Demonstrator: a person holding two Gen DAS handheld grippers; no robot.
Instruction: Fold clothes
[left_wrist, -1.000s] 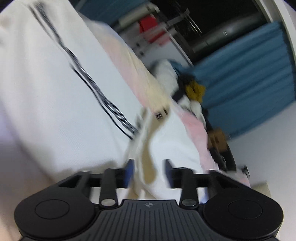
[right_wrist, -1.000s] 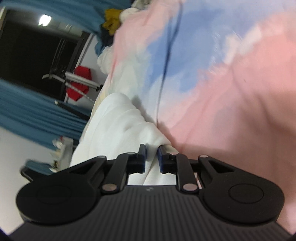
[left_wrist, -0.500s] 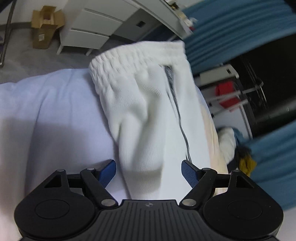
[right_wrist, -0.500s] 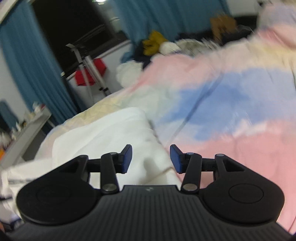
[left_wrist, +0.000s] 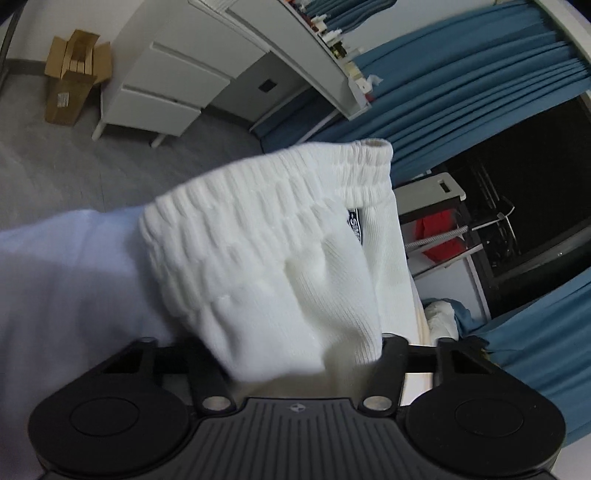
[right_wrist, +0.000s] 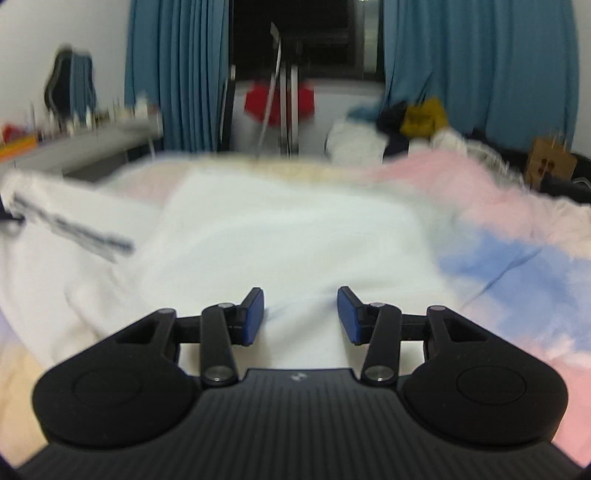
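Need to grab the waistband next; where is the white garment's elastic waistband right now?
In the left wrist view the elastic waistband runs across mid-frame, at the far end of the white garment bunched between the left gripper, above the pale blue bedding.

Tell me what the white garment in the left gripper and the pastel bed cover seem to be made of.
White garment: looks like a thick, matte ribbed knit, probably cotton; fine vertical ribs show, and the waistband is gathered, so likely elastic. Pastel bed cover: seems a soft, matte woven or fleecy fabric with pink and blue patches; blur hides its weave. The left gripper jaws are closing with the garment between them.
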